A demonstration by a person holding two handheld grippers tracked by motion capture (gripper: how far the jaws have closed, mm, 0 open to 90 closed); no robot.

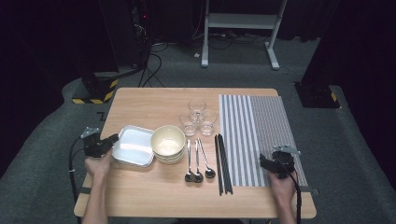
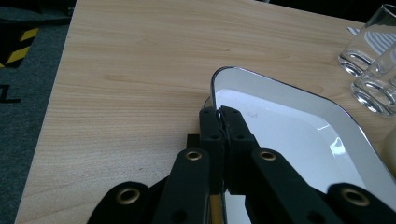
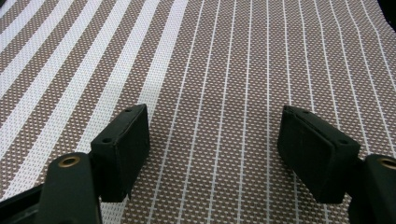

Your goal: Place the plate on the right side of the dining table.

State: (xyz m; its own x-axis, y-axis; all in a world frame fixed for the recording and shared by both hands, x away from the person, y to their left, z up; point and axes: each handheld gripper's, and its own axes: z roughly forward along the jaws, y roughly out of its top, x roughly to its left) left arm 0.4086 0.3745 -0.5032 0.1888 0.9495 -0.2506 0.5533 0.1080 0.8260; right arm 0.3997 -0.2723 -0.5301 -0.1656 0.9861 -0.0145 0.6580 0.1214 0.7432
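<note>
At the frame's left, my left gripper (image 2: pixel 223 114) pinched the white tray (image 2: pixel 299 135) rim (right gripper (image 3: pixel 215 154) gaped wide over the striped mat (image 3: pixel 233 56)).

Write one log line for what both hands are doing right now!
left gripper: shut on tray rim | right gripper: open, over striped mat, holding nothing | stage: tray gripped, not lifted

Bowls (image 1: pixel 168 143), 3 glasses (image 1: pixel 197 117), spoons (image 1: pixel 197 161), chopsticks (image 1: pixel 222 163), placemat (image 1: pixel 259 133).

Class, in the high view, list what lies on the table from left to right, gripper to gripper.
left gripper → white tray → stacked bowls → three spoons → black chopsticks → striped placemat → right gripper
</note>
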